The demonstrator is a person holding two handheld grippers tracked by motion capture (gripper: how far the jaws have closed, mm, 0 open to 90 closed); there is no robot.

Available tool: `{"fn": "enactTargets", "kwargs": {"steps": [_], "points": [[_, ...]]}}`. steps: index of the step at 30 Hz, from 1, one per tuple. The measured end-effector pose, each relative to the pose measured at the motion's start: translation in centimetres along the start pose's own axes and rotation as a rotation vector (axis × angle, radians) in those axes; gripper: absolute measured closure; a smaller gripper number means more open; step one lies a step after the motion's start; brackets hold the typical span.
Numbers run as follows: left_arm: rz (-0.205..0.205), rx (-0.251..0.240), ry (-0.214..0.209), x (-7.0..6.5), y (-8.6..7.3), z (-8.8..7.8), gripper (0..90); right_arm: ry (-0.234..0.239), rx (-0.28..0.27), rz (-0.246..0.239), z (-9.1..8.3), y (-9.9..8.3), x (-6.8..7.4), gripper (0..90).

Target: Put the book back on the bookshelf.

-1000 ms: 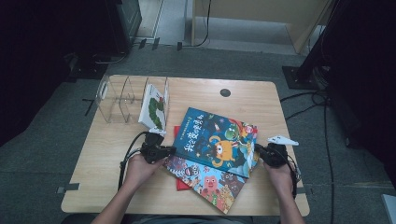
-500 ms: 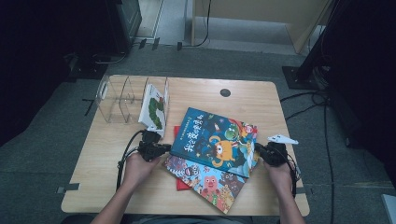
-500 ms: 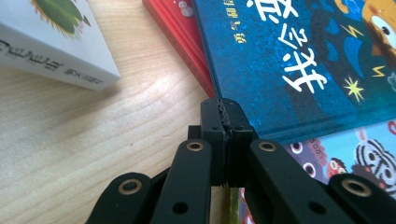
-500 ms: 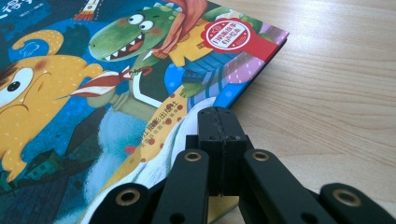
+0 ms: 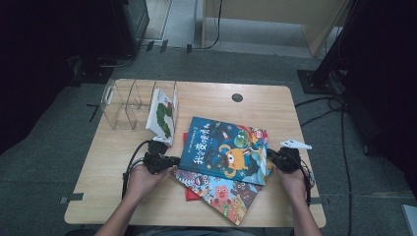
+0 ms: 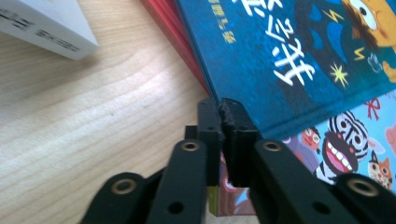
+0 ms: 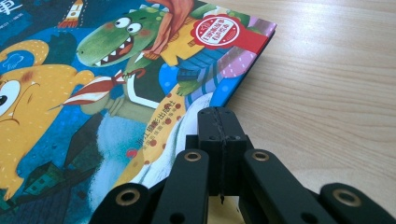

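Note:
A blue picture book (image 5: 226, 150) lies on top of a colourful book (image 5: 216, 191) and a red one (image 5: 191, 196) in the middle of the table. My left gripper (image 5: 174, 160) is shut, its tips (image 6: 222, 109) touching the near left corner of the blue book (image 6: 289, 56), with the red book's edge (image 6: 173, 28) beyond. At the book's right edge, my right gripper (image 5: 269, 156) is shut as well. Its tips (image 7: 219, 116) rest against that edge, by the green dinosaur on the cover (image 7: 93, 93). Neither pair of jaws holds anything that I can see.
A clear plastic book rack (image 5: 123, 105) stands at the back left, with a white caterpillar book (image 5: 162, 115) upright in its right slot. The wooden table (image 5: 113, 187) has a cable hole (image 5: 237, 97) at the back. Cables trail from both grippers.
The left hand and its gripper have shifted slightly at the blue book's left edge. The books and the right gripper stay where they were.

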State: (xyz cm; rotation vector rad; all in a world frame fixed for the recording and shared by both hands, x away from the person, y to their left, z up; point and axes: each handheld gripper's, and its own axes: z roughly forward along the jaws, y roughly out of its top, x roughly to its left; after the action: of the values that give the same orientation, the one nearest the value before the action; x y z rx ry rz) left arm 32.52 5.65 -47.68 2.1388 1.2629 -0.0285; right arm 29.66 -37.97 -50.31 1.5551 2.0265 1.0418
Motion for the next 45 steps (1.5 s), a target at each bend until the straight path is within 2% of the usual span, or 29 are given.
{"fn": "enactTargets", "kwargs": {"steps": [2,4,8,11,15,26,33,40,45], "points": [[0.013,0.003,0.016,0.0,0.4,0.0,79.5,0.001,0.0,-0.005,0.1,0.1,0.0,90.0],[0.029,-0.008,0.025,-0.1,1.0,0.0,70.3,0.0,-0.003,-0.009,0.3,0.2,0.0,90.0],[0.016,-0.006,0.016,0.0,2.3,0.5,57.7,-0.005,0.002,-0.009,0.5,0.3,0.0,90.0],[0.019,-0.002,0.026,-0.1,2.9,0.9,54.6,-0.003,-0.002,-0.005,0.7,0.4,0.0,90.0],[0.005,0.004,0.013,0.0,3.2,1.4,50.6,0.004,-0.007,-0.01,0.9,0.4,0.2,90.0],[-0.03,0.015,-0.003,0.6,3.4,2.3,40.9,-0.009,0.002,-0.03,1.2,0.8,1.1,90.0],[-0.043,0.03,-0.006,0.4,3.7,2.9,38.4,-0.011,0.001,-0.037,1.2,0.8,1.2,90.0],[-0.053,0.044,-0.017,0.4,3.8,3.0,38.3,0.011,-0.007,-0.036,0.9,0.7,1.2,90.0],[-0.05,0.058,-0.002,0.1,3.7,2.8,38.0,0.018,-0.005,-0.034,0.6,0.5,1.4,90.0]]}}
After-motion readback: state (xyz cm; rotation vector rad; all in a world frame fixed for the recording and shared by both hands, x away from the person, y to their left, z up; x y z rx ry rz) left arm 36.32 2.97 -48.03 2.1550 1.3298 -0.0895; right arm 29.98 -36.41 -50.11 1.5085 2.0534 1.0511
